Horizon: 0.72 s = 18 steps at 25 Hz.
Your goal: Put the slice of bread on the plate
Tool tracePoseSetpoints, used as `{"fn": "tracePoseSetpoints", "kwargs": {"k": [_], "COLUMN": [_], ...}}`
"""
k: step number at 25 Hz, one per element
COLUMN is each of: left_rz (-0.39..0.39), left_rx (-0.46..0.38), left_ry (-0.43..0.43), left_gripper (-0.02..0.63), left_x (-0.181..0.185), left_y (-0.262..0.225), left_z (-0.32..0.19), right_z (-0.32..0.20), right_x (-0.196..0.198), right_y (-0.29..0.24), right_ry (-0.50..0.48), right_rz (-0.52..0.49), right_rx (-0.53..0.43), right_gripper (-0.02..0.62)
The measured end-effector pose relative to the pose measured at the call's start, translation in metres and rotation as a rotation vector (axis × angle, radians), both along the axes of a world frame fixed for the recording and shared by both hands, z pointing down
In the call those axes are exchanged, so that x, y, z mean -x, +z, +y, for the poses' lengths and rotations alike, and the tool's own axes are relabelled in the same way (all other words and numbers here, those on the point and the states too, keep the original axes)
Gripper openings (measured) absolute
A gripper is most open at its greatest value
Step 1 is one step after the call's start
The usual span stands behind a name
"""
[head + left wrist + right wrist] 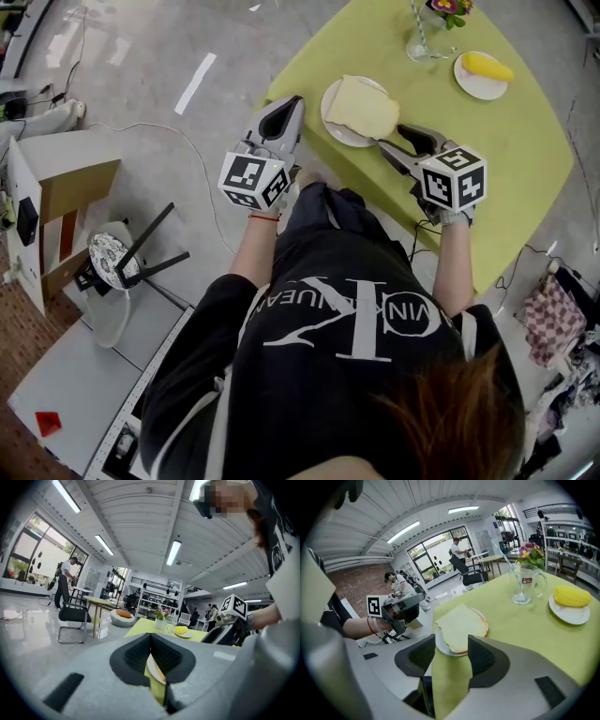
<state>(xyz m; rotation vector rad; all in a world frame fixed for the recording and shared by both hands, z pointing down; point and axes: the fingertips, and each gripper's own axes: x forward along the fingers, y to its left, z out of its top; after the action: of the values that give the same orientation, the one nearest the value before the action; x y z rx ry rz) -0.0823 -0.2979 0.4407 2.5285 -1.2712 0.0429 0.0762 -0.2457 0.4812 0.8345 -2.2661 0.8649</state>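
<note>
The slice of bread [361, 105] lies flat on a white plate [330, 124] near the front edge of the green table [506, 150]. In the right gripper view the bread [459, 624] and the plate [483, 616] sit just beyond my right gripper [451, 641], whose jaws stand apart with only tablecloth between them. From the head view my right gripper [391, 137] points at the plate's near right rim. My left gripper [294, 101] hovers off the table's left edge beside the plate. Its fingertips meet, and it holds nothing [150, 637].
A glass mug with flowers [427, 37] and a small plate of yellow food [483, 70] stand at the table's far side. The table's front edge runs just under both grippers. Left of me on the floor are a stool [112, 258], a cardboard box [66, 187] and cables.
</note>
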Motion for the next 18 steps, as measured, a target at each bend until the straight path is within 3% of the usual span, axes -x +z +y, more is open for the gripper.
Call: {"fn": "tracePoseSetpoints", "kwargs": {"k": [7,10,18], "left_rz": [-0.005,-0.008,-0.028], "left_rx": [-0.026,-0.035,-0.066], "left_ry": [0.0,0.002,-0.005], "left_gripper": [0.011,0.011,0.011], "left_x": [0.002,0.001,0.003], "left_y": [-0.014,-0.018,-0.033], "left_z": [-0.003,-0.004,-0.007], "right_z": [-0.012,-0.02,-0.03], "right_x": [-0.002,-0.007,-0.011], "right_y": [-0.022,-0.034,-0.055], "right_ry": [0.041,0.09,0.148], "right_rz": [-0.017,-0.043,-0.1], "right_rx": [-0.13,-0.191,-0.273], "right_gripper": [0.097,0.002,0.002]}}
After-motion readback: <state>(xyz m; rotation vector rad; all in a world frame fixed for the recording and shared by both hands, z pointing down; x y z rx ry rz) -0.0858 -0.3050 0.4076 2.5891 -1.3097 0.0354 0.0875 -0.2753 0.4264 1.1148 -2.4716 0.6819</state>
